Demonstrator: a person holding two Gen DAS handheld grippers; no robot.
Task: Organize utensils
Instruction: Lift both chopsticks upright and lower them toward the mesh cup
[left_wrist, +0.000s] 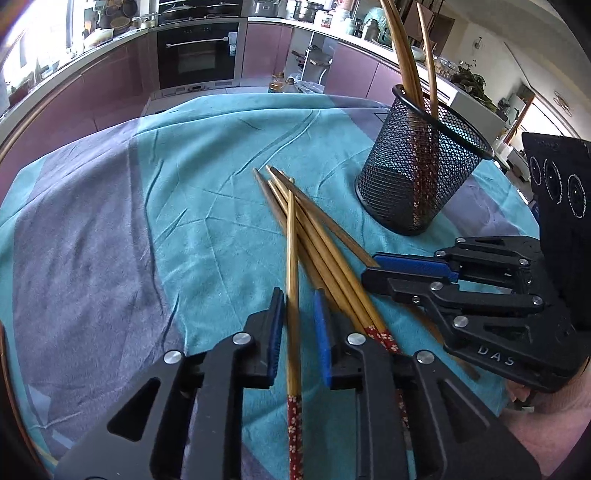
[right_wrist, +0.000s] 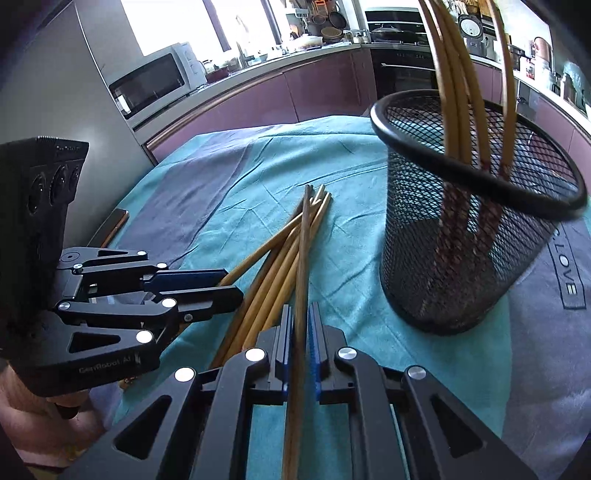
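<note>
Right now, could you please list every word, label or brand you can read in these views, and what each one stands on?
"DAS" on the right gripper body, cut off by the frame.
"GenRobot.AI" on the left gripper body, faint.
"LOVE" on the grey patch of the tablecloth, beside the mesh basket.
Stickers on the oven door: too small to read.

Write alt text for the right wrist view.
The right claw is shut on a darker chopstick from a loose pile of chopsticks on a teal cloth. A black mesh cup holding more chopsticks stands at right; the left claw reaches in from the left.
</note>
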